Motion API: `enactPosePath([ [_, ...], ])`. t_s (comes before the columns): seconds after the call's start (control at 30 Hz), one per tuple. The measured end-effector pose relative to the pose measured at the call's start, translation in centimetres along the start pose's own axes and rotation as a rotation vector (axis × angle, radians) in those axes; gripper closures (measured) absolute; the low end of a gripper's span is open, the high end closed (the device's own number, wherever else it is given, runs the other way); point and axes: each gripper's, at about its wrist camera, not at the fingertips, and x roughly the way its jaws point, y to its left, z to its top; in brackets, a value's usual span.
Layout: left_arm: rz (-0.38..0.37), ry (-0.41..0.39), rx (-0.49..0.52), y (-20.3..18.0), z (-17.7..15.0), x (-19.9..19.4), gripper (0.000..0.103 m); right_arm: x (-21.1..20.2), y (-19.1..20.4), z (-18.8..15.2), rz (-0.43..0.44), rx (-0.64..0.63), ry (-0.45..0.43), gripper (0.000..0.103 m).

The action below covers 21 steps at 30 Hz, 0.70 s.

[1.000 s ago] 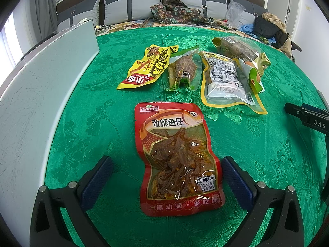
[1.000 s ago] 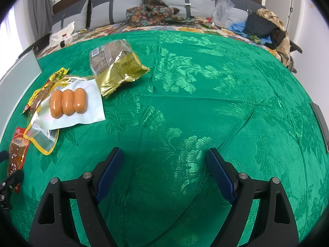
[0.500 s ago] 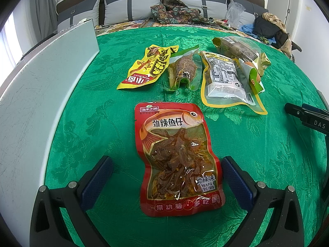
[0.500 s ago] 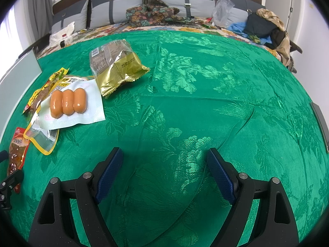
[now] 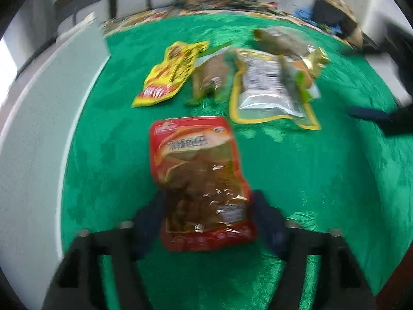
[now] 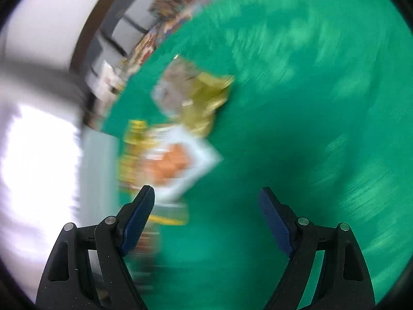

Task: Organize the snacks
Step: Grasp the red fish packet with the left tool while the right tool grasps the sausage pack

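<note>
A red fish-snack packet lies on the green cloth, its lower end between the fingers of my left gripper. The jaws have narrowed around it; the blur hides whether they touch it. Behind lie a yellow packet, a brown packet with green edges, a clear yellow-rimmed pouch and a gold packet. My right gripper is open and empty above the cloth. It faces the sausage packet and the gold packet, both blurred.
A grey-white board runs along the table's left side. The green tablecloth covers the table. Sofa cushions and clutter stand beyond the far edge. The right gripper shows dark at the right of the left wrist view.
My left gripper's jaws have closed in around the red packet's lower end. My right gripper has swung fast toward the left and rolled, now facing the snack pile. Both views are blurred.
</note>
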Motion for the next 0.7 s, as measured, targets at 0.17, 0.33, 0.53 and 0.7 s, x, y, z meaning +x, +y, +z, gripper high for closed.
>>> enactPosePath([
  [0.17, 0.013, -0.015, -0.008, 0.4, -0.7, -1.3, 0.062, 6.6, 1.4, 1.6, -0.026, 0.17, 0.165, 0.023],
  [0.33, -0.083, -0.061, -0.132, 3.1, -1.7, -3.2, 0.071, 6.4, 0.8, 1.7, -0.012, 0.122, 0.08, 0.052],
  [0.53, -0.179, -0.109, -0.229, 5.2, -2.7, -4.7, 0.077, 2.4, 0.4, -0.6, -0.015, -0.081, 0.099, 0.054],
  [0.7, -0.246, -0.128, -0.311, 6.7, -3.6, -5.3, 0.081, -1.6, -0.6, -2.6, 0.015, -0.118, 0.115, 0.054],
])
